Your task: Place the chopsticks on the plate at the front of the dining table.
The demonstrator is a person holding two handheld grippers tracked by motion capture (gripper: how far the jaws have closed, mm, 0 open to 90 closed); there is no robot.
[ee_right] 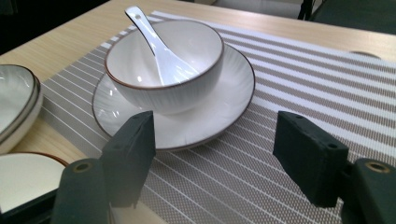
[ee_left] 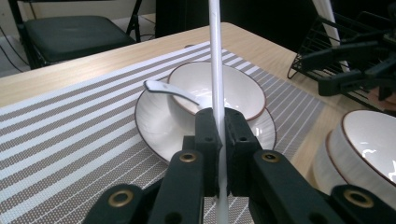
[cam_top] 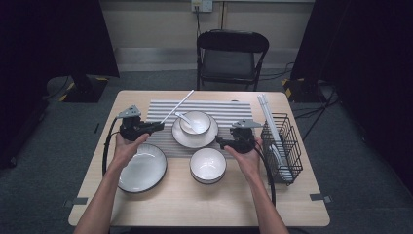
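Observation:
My left gripper (cam_top: 157, 126) (ee_left: 222, 128) is shut on a thin white chopstick (cam_top: 177, 106) (ee_left: 216, 60) that slants up and away over the striped placemat (cam_top: 229, 112) (ee_left: 70, 135). A white bowl (cam_top: 196, 122) (ee_left: 233, 88) (ee_right: 187, 51) with a white spoon (cam_top: 187, 118) (ee_left: 168, 91) (ee_right: 159, 51) in it stands on a saucer (cam_top: 187, 139) (ee_left: 154, 126) (ee_right: 224, 107) on the mat. My right gripper (cam_top: 220, 142) (ee_right: 215, 154) hovers open just right of the saucer, with nothing between its jaws.
A large plate (cam_top: 143, 168) (ee_right: 14, 102) lies at front left. Front centre holds a stack of white bowls (cam_top: 208, 165) (ee_left: 369, 144). A black wire basket (cam_top: 282, 146) (ee_left: 336, 51) with more white chopsticks (cam_top: 270, 122) stands at the right. Behind the table is a folding chair (cam_top: 231, 56).

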